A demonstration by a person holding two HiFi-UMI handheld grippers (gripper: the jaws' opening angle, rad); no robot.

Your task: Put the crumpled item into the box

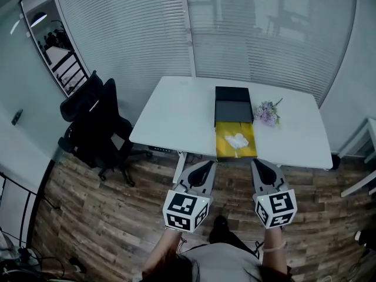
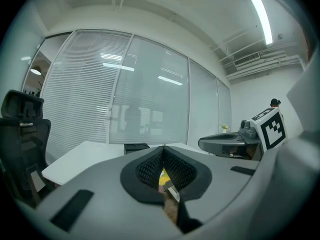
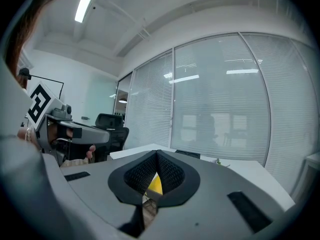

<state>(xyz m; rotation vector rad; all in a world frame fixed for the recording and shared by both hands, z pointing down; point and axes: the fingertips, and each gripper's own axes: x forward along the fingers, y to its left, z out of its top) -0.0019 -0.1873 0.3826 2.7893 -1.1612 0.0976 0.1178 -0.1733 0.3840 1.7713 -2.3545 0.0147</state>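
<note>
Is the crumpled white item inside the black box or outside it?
Outside: the crumpled item lies on the yellow sheet, next to the black box.

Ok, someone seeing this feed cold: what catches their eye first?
The bright yellow panel at the white table's near edge, with the white crumpled item on it and the black box right behind. Next, the left gripper and right gripper, both shut and empty, held short of the table. Purple flowers lie right of the box.
</note>
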